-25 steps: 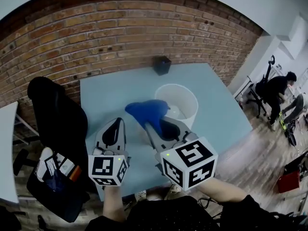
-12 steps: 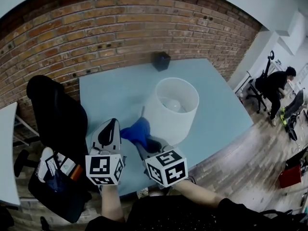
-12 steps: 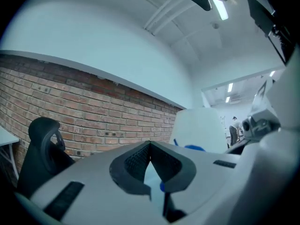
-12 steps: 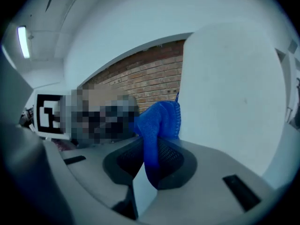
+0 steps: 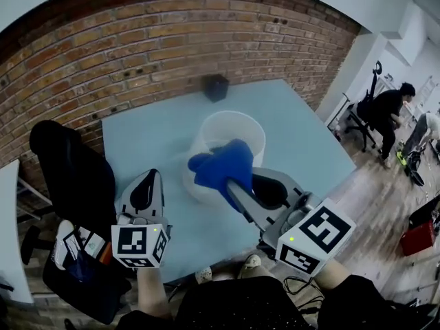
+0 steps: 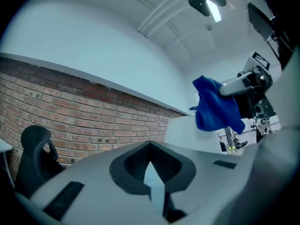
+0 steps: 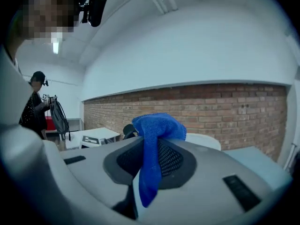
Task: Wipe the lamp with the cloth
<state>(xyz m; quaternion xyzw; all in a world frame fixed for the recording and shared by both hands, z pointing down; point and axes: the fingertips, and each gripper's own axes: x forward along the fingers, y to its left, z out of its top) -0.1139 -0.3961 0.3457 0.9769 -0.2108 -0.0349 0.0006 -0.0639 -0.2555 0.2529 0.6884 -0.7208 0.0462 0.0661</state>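
Brick wall up top in the head view, with a pale blue bench (image 5: 309, 150) running out from it. A white lamp (image 5: 203, 133) stands mid-bench, seen from above, its shade open at the top. The right hand-held gripper (image 5: 232, 183) reaches in from the lower right and pinches a blue cloth (image 5: 223, 165), which bunches over the shade's near rim. Contact between the two can't be judged from up here. The left hand-held gripper (image 5: 147, 177) hangs back over the bench's near left edge, well apart from the lamp. A small dark box (image 5: 216, 86) sits by the wall, a black chair (image 5: 69, 170) stands off the bench's left side, and a person (image 5: 387, 115) is far off to the right.

Over to the left gripper view: the jaws are pressed together at their tips, with nothing between them. Beyond them, to the right, the cloth hangs from the other gripper right at the top of the white shade. Brick runs along behind, and a ceiling light (image 6: 214, 9) glows overhead.

Now the right gripper view: the jaws clamp the cloth. One wad bulges above the tips and a tail drapes down between them. The shade's rim peeks out just behind and to the right, brick wall beyond. Another person stands far left.
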